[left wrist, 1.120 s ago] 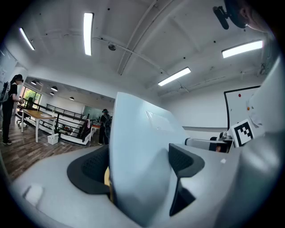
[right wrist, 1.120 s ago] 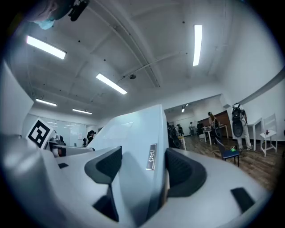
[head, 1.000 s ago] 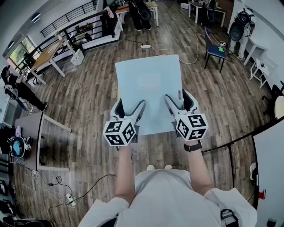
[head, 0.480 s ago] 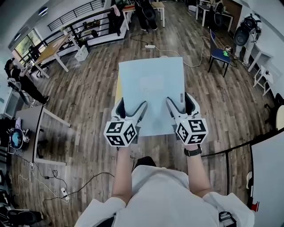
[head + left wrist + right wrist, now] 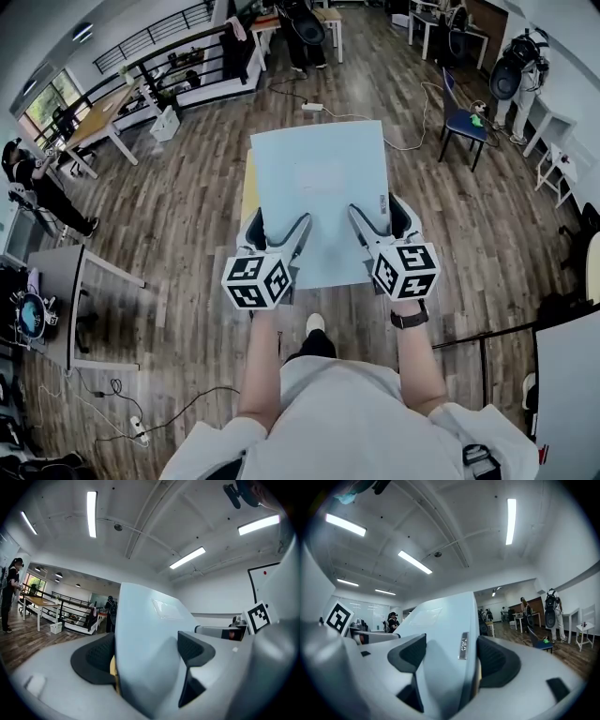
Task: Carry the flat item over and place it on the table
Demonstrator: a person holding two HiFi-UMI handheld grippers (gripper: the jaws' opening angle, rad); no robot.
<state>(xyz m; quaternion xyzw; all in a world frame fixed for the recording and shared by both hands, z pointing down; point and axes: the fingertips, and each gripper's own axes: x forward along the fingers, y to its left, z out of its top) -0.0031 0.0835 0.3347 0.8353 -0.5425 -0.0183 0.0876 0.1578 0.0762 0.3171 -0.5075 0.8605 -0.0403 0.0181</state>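
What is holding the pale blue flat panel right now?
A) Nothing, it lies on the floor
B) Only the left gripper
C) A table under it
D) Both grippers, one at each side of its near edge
D: the left gripper and the right gripper are each shut on the near edge of the panel, which is held level in the air above the wooden floor.
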